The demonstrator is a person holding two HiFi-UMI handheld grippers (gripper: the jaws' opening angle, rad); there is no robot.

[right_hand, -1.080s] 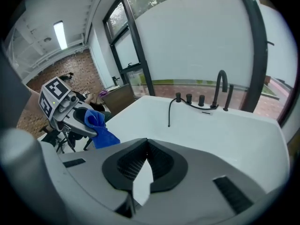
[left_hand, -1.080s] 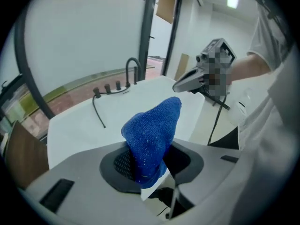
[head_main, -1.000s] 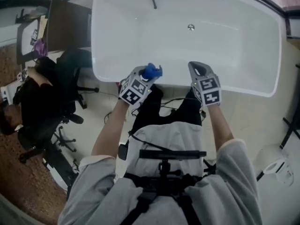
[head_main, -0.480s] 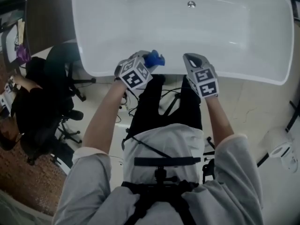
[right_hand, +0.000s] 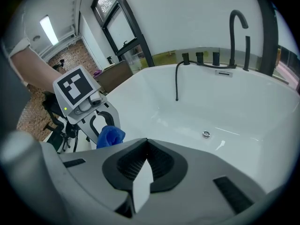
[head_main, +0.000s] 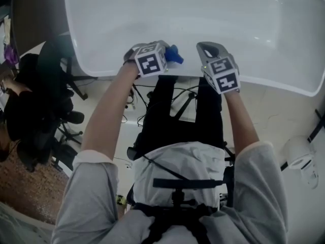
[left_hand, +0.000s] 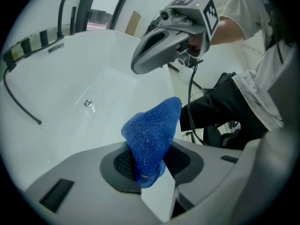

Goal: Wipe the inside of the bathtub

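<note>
At 12 o'clock from us, over the near rim of the bathtub (head_main: pixel 152 14), our left gripper (left_hand: pixel 149 165) clamps a blue cloth (left_hand: pixel 152 132). At its 3 o'clock, just beside, our right gripper (right_hand: pixel 143 165) has its jaws pressed together, empty.

You see soft, even light in your head view, its corners dark and bent. The bathtub (head_main: pixel 127 14) glows pale, barely shadowed. In your right gripper view, a ceiling light (right_hand: pixel 47 29) at ten o'clock and windows (right_hand: pixel 119 27) at eleven shine. Both gripper views bulge inside black rims.
</note>
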